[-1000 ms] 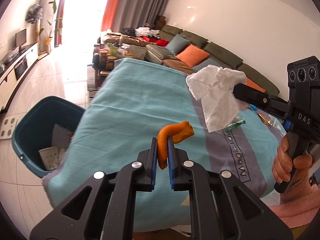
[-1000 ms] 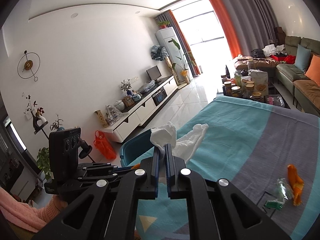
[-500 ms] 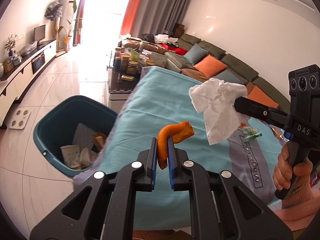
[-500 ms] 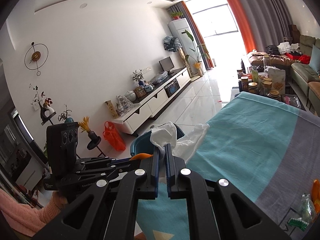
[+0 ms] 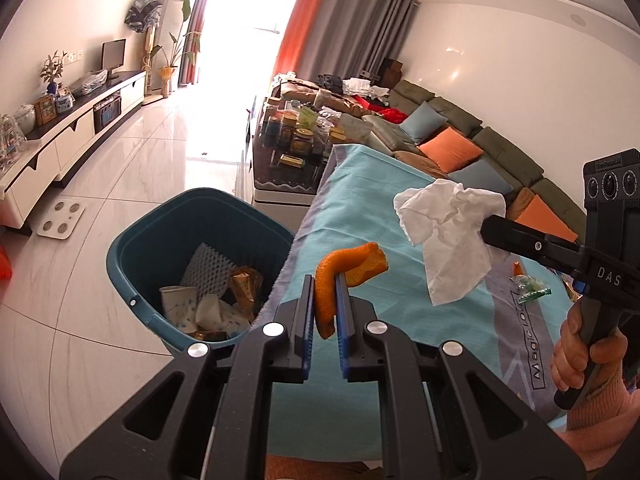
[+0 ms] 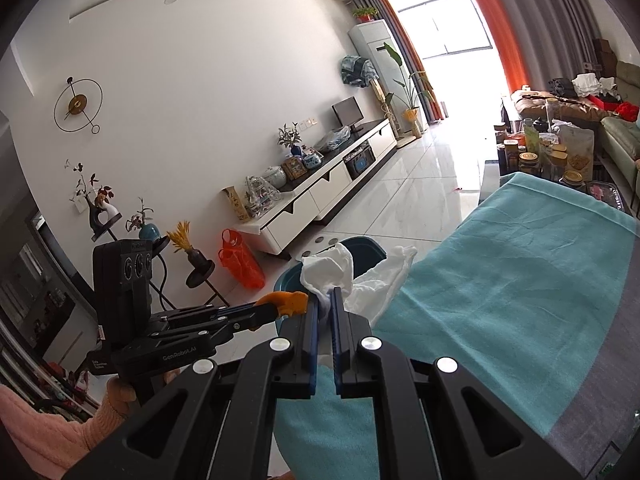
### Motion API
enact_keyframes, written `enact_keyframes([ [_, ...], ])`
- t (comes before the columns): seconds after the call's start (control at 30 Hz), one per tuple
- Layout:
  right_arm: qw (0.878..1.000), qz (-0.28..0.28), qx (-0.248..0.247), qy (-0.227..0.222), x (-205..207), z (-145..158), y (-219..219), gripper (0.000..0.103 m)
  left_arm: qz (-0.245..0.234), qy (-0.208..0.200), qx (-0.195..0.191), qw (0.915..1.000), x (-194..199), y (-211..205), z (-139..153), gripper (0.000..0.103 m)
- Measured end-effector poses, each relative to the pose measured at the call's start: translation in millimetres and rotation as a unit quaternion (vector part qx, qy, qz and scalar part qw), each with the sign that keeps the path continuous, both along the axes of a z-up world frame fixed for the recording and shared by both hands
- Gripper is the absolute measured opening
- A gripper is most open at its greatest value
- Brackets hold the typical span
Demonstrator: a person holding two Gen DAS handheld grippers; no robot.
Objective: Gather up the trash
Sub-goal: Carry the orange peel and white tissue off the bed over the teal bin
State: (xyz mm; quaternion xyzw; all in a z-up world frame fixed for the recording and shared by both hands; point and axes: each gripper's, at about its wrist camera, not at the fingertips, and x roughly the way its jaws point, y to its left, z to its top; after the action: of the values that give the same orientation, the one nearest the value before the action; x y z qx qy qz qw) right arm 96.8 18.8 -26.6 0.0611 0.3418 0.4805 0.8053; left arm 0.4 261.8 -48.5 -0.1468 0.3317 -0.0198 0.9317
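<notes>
An orange peel point(image 5: 347, 268) is clamped between the fingers of the left hand-held gripper point(image 5: 324, 300), up in the air just beside the blue trash bin point(image 5: 160, 224). A crumpled white tissue point(image 5: 448, 236) is pinched tight in the right hand-held gripper point(image 6: 326, 312), above the bench point(image 5: 360, 184) with its teal cloth. Paper cups point(image 5: 180, 304) and wrappers are seen inside the bin. A small green wrapper point(image 5: 530, 289) is left lying on the cloth.
</notes>
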Motion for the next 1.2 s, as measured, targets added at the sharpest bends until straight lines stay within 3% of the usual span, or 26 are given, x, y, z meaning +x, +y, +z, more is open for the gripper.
enact_keyframes([
  [1.2,0.997,0.065,-0.030,0.021,25.9,-10.6,81.7,0.005,0.087,0.026,-0.005,0.9958,10.8,58.9,-15.6,0.010],
])
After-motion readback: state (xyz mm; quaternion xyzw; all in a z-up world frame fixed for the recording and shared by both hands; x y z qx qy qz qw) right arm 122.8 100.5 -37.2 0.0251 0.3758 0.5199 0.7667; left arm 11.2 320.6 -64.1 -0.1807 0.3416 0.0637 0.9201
